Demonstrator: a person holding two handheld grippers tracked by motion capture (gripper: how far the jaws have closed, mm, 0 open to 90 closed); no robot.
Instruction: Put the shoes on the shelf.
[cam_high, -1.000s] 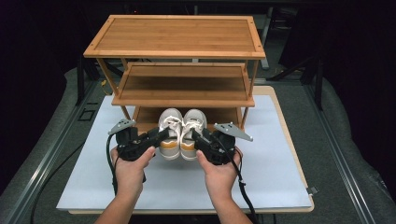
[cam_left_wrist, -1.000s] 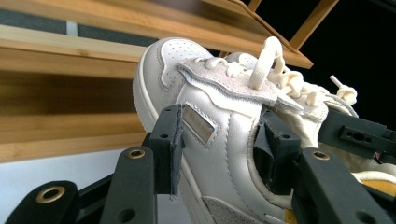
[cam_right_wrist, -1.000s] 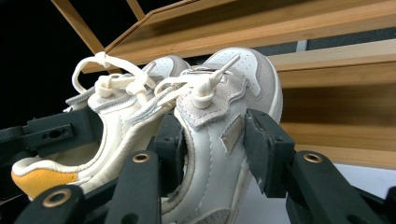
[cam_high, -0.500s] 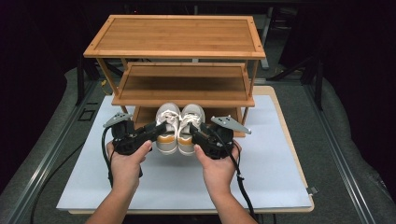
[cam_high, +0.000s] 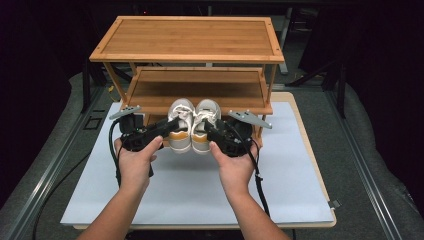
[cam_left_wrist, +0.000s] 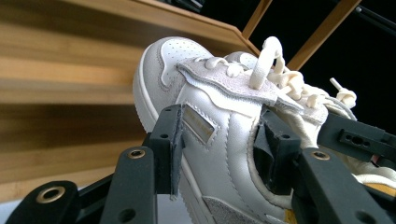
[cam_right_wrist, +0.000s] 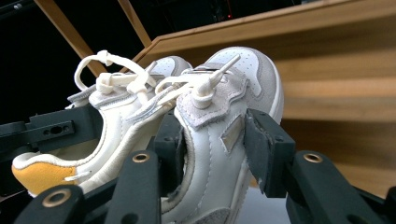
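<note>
Pair of white sneakers held off the table before the wooden rack (cam_high: 190, 55): left gripper (cam_high: 167, 127) clamps the left sneaker (cam_high: 180, 127), right gripper (cam_high: 210, 129) the right sneaker (cam_high: 204, 127). No legible branding.

In the high view we cannot see the bottom shelf of the rack (cam_high: 200, 95), because the two shoes (cam_high: 192, 125) and the tongs cover it. The shoe soles are hidden. In the left gripper view, the heel of the left shoe (cam_left_wrist: 219, 135) is cut off by the lower edge.
</note>
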